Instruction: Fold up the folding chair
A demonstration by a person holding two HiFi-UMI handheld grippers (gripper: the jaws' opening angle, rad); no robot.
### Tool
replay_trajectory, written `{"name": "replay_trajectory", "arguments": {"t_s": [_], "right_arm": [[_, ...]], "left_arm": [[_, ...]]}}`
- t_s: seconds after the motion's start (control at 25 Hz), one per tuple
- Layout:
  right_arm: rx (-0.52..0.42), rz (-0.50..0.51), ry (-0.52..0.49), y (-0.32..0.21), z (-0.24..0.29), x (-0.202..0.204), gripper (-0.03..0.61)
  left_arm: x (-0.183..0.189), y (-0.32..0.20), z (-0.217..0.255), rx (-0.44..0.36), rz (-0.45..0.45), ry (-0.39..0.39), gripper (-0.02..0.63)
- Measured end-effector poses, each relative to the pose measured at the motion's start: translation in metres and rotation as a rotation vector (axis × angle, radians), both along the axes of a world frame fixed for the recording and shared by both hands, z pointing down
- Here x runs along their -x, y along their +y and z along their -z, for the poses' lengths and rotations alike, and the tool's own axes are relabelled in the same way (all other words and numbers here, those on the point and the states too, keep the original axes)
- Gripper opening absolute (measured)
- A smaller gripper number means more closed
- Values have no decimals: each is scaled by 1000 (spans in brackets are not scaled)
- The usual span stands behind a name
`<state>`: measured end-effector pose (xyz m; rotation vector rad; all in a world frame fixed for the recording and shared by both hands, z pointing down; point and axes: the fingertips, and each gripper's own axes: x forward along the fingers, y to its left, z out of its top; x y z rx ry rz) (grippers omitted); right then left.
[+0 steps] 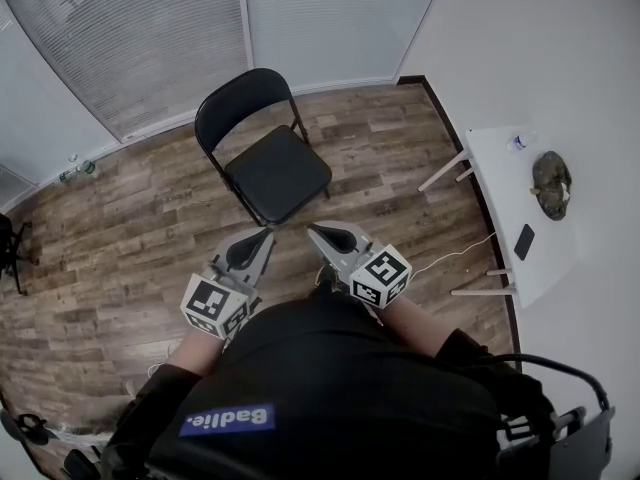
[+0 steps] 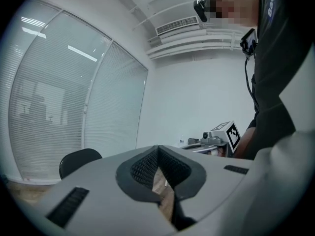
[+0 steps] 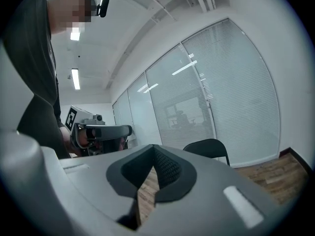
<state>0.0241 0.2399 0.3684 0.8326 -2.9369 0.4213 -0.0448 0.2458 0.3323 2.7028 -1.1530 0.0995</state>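
A black folding chair (image 1: 265,160) stands unfolded on the wood floor, backrest toward the window blinds, seat facing me. My left gripper (image 1: 268,232) is shut and empty, its tips a short way in front of the seat's near edge. My right gripper (image 1: 312,229) is also shut and empty, beside the left, pointing at the same edge. The chair's backrest (image 2: 78,160) peeks over the jaws in the left gripper view, and the backrest (image 3: 206,147) shows again in the right gripper view. Neither gripper touches the chair.
A white table (image 1: 515,248) stands along the right wall with a phone (image 1: 523,240), a bottle (image 1: 519,142) and a dark bundle (image 1: 551,183). A cable (image 1: 455,256) trails on the floor beside it. Blinds (image 1: 150,38) cover the windows behind the chair.
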Motion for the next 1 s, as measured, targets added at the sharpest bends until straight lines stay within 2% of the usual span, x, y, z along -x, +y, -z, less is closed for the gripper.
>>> {"name": "replay_trajectory", "arguments": {"t_s": [0.56, 0.76, 1.0], "right_arm": [[54, 127, -19, -112, -28, -63, 2], [41, 141, -24, -133, -29, -74, 2], [58, 119, -17, -156, -34, -72, 2]], "left_arm": [[-51, -118, -14, 39, 159, 9, 5], [-63, -137, -17, 45, 172, 5, 5], [-56, -159, -15, 50, 175, 9, 5]]}}
